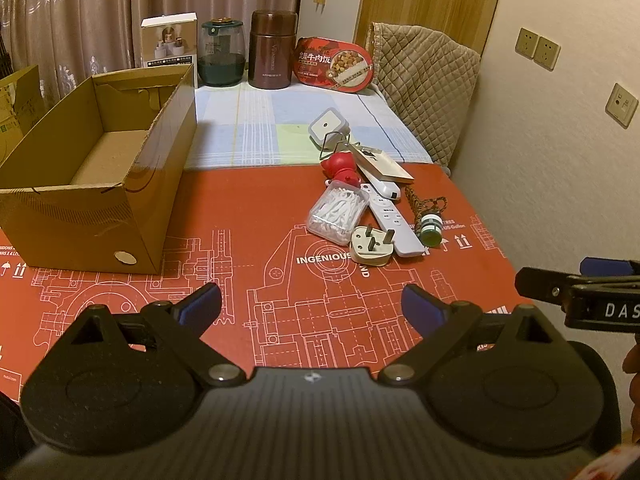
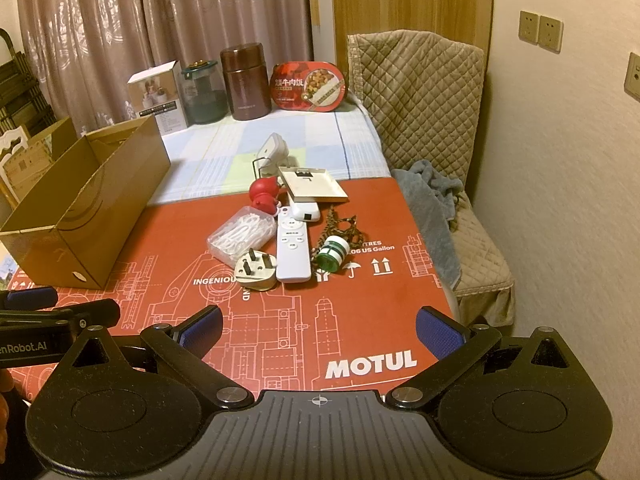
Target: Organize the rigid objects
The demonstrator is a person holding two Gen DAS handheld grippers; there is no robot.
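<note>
Left gripper (image 1: 311,306) wide open, empty, above red mat (image 1: 248,216); right gripper (image 2: 319,326) likewise; cardboard box (image 1: 100,168) left, white remote (image 2: 293,246) beside plug (image 2: 256,270).

Pinkish patterned curtains (image 2: 160,20) are hanging across the back from ten to twelve o'clock. A wooden door (image 2: 408,0) is standing at one o'clock beside a textured white wall (image 2: 560,200) carrying beige wall sockets (image 2: 540,32). A chair (image 2: 432,92) under a quilted tan cover is sitting at two o'clock in warm, dim light.
</note>
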